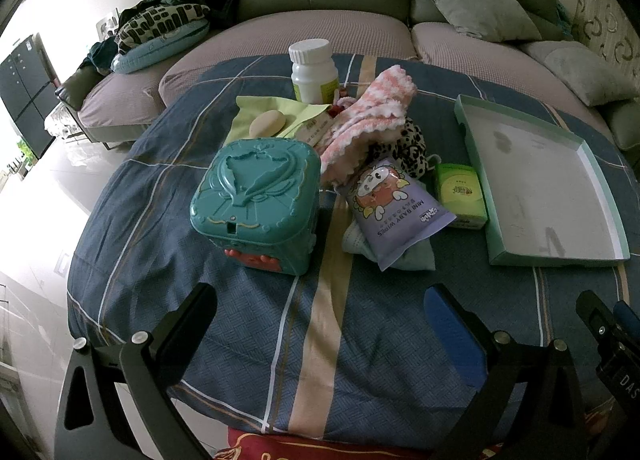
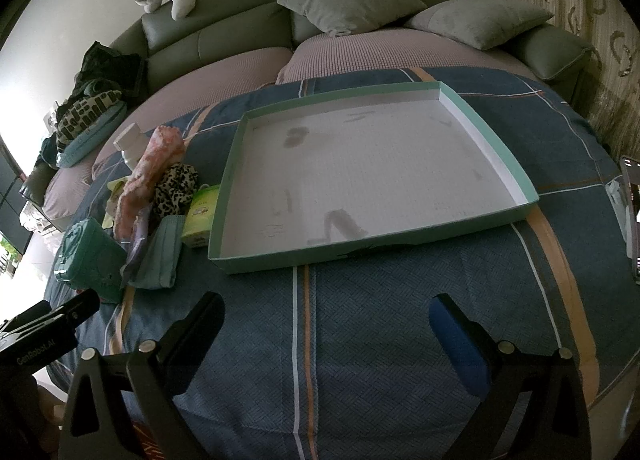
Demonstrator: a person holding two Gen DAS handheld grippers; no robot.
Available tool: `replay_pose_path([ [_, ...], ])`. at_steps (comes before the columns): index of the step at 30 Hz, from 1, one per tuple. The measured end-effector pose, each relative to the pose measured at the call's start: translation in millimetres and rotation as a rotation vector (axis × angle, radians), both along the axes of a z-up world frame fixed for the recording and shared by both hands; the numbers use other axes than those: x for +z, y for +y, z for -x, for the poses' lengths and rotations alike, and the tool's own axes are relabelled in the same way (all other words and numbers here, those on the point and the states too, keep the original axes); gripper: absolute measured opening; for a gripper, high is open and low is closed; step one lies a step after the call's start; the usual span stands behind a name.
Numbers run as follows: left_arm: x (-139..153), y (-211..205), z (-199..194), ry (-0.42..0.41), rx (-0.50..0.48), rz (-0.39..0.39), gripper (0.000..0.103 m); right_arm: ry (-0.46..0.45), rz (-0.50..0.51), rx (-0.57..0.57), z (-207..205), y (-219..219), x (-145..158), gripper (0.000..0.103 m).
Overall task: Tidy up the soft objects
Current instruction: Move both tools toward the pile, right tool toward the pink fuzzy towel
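- The left gripper hovers over the blue plaid cloth, jaws spread wide and holding nothing.
- The right gripper is likewise wide apart and bare.
- Ahead of the left one lies the heap: pink-and-white knit, leopard-print fabric, wipes pack over a face mask (beside the teal toy case).
- The green-rimmed tray sits right of the heap, with nothing in it.

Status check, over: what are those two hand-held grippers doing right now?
Left hand-held gripper open, empty. Right hand-held gripper open, empty. Pink knit untouched in pile. Tray empty; nothing blocking.
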State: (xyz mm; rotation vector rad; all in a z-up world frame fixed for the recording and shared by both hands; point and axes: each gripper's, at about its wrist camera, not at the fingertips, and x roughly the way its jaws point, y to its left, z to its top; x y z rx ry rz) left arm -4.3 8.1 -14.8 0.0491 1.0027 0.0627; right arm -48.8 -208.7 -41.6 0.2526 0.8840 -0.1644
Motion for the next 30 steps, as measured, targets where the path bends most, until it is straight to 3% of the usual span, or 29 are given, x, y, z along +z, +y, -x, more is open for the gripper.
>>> replay_pose_path([
  [8, 1.4, 0.5, 1.8, -0.008, 0.003, 0.004, 0.103, 0.003, 0.0, 0.0, 1.7, 0.1, -1.3, 0.103],
  [14, 22.9, 2.8, -0.3, -0.024, -0.021, -0.015, 0.103, -0.044, -0.01, 0.018, 3.2, -1.0, 15.3, 0.103],
  [19, 59.9, 16.6, -16.8, -0.05, -0.031, 0.099, 0.103, -0.105, -0.028, 0.098, -8.9, 7.4, 49.8, 0.103],
  [26, 101.1, 34.0, -44.0, -0.125, -0.01, 0.173, 0.103, -0.188, -0.032, 0.166, -36.8, 24.2, 95.4, 0.103],
  [30, 111.2, 42.3, -65.2, -0.145, 0.031, 0.187, 0.103, -0.18, -0.039, 0.209, -61.9, 37.7, 104.8, 0.103],
])
